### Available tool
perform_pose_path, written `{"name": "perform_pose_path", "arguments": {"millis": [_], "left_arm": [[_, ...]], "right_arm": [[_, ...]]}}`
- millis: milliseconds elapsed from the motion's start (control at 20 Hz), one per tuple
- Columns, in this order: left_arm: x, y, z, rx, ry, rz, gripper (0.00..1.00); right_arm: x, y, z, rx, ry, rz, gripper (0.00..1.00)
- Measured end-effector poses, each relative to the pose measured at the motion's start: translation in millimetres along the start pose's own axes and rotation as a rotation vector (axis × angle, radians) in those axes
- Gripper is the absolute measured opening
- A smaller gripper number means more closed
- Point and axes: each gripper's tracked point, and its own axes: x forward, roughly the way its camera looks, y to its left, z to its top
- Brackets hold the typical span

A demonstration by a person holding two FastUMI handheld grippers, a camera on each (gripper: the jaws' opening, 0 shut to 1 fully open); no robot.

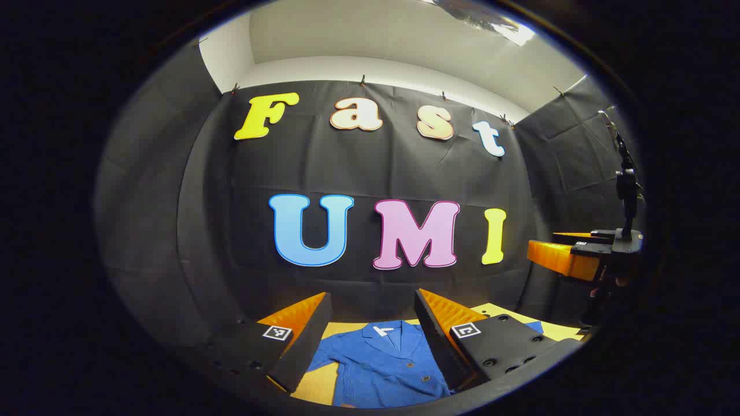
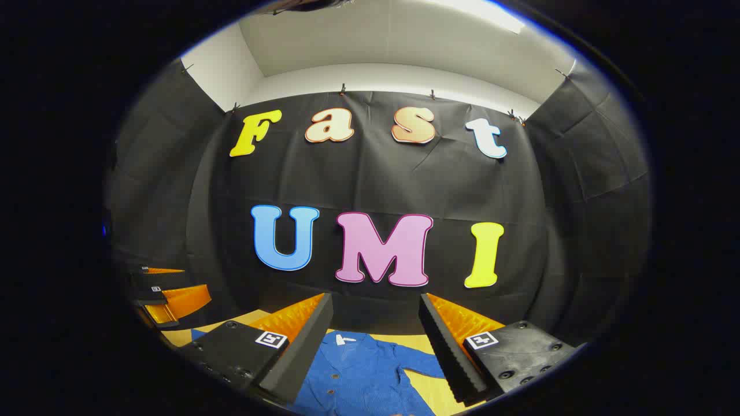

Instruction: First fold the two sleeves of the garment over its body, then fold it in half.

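Blue garment (image 1: 384,364) lies flat on the yellow table (image 1: 321,381), nothing on it; left gripper (image 1: 370,332) and right gripper (image 2: 376,338) hover above, jaws wide apart, empty

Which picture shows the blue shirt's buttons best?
The left gripper view: the blue shirt lies between the open left gripper fingers, collar and two buttons plain. The right gripper view shows the shirt too, its buttons smaller and fainter.
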Motion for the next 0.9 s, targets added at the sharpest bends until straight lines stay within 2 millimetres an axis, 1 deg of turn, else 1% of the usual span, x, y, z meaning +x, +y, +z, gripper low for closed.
{"name": "perform_pose_path", "arguments": {"millis": [100, 300, 400, 450, 600, 750, 800, 900], "left_arm": [[3, -3, 0, -0.002, -0.001, -0.01, 0.82], [5, 1, 2, -0.001, -0.015, 0.001, 0.82], [8, 4, -1, -0.004, -0.011, 0.005, 0.81], [9, 4, -2, -0.008, -0.005, 0.008, 0.82], [13, 3, -5, -0.017, 0.007, 0.014, 0.82], [17, -6, -3, -0.008, 0.007, -0.003, 0.82], [19, -9, -3, -0.004, 0.005, -0.006, 0.81], [21, -11, -3, -0.002, 0.004, -0.002, 0.82]], "right_arm": [[4, -2, 0, -0.003, 0.001, -0.004, 0.95], [16, -9, -3, -0.018, 0.003, -0.014, 0.95], [22, -13, -8, -0.019, 0.008, -0.019, 0.95], [25, -16, -12, -0.013, 0.015, -0.021, 0.95], [34, -32, -28, 0.001, 0.051, -0.047, 0.95], [40, -53, -40, -0.004, 0.077, -0.078, 0.96], [42, -57, -44, 0.003, 0.085, -0.084, 0.96], [44, -61, -48, 0.02, 0.094, -0.085, 0.95]]}}
